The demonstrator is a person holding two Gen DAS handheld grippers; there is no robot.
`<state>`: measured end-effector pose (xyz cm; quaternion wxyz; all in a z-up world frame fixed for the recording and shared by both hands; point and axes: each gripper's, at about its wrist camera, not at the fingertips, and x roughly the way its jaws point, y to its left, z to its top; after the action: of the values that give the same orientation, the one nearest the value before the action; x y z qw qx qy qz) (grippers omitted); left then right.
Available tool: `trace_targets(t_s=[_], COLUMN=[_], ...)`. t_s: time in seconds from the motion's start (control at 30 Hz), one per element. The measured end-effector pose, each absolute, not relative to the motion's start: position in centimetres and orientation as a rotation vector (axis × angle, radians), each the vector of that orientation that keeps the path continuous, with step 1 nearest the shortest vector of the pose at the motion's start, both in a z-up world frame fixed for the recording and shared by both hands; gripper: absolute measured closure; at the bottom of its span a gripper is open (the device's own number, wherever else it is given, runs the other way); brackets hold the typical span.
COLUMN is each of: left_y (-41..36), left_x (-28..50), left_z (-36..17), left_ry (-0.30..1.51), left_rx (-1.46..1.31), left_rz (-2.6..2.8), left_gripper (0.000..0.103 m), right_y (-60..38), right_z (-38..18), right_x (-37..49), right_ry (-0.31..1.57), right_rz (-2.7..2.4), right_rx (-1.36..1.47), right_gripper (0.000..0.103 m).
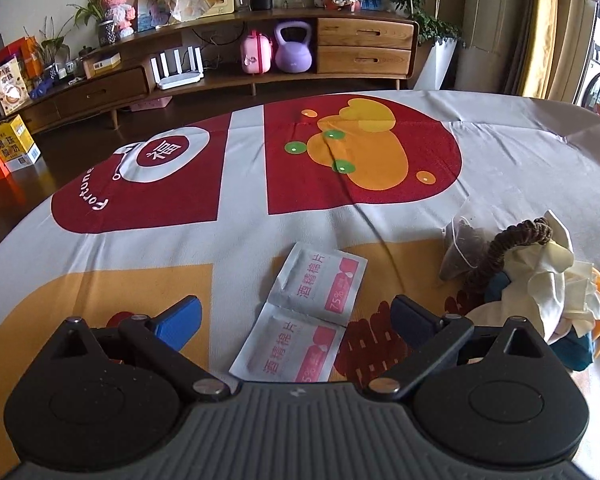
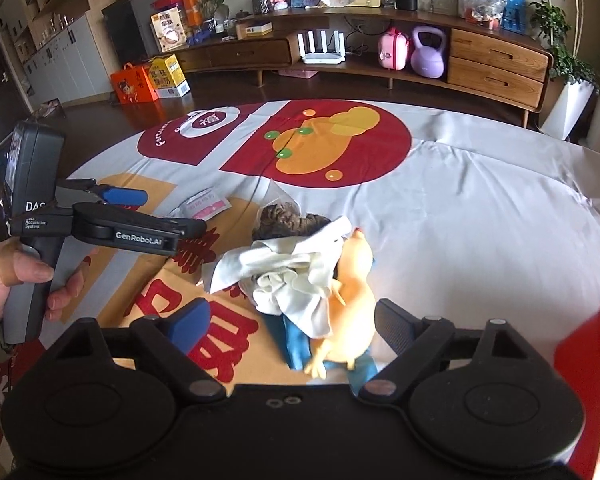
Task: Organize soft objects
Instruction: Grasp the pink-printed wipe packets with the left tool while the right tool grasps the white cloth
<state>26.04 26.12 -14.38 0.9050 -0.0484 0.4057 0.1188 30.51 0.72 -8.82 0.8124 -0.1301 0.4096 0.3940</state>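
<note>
Right hand-held gripper: jaws wide apart, nothing clamped, pads clear of the soft pile lying between and just past them. No earlier frame, so only the stance counts.

Pile, near edge of the counter, roughly mid-width: crumpled cream cloth on top, soft orange duck-like toy under and beside it, blue fabric at the bottom, dark brown braided hair tie at the far side, touching a clear mesh tea bag.

Left hand-held gripper: jaws spread, empty, hovering over 2 joined white-pink alcohol wipe sachets lying flat near the same edge, left of the pile and apart from it. A hand holds its grip.

Counter cover: white cloth with red, yellow and orange print, wrinkled toward the far right edge.

Beyond the far edge: wooden sideboard, purple kettlebell, pink case, white router.
</note>
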Motion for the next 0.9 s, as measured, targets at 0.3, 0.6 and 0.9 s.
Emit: trace_targets(t_s=[0.3, 0.6, 0.9], left_y=[25.6, 25.9, 25.4], left_x=[27.2, 27.5, 27.2], left_z=[-15.4, -16.0, -15.8], left_ry=[0.838, 0.825, 0.793], left_rx=[-0.070, -0.101, -0.087], left_rz=[0.242, 0.231, 0.212], left_gripper=[0.002, 0.004, 0.038], right_y=[3.9, 5.1, 4.0], right_z=[-10.2, -11.7, -11.6], right_x=[31.3, 31.9, 32.3], right_ry=[0.849, 0.856, 0.859], right_rz=[0.843, 0.819, 0.797], right_rx=[-0.340, -0.351, -0.283], right_gripper=[0.016, 0.032, 0.068])
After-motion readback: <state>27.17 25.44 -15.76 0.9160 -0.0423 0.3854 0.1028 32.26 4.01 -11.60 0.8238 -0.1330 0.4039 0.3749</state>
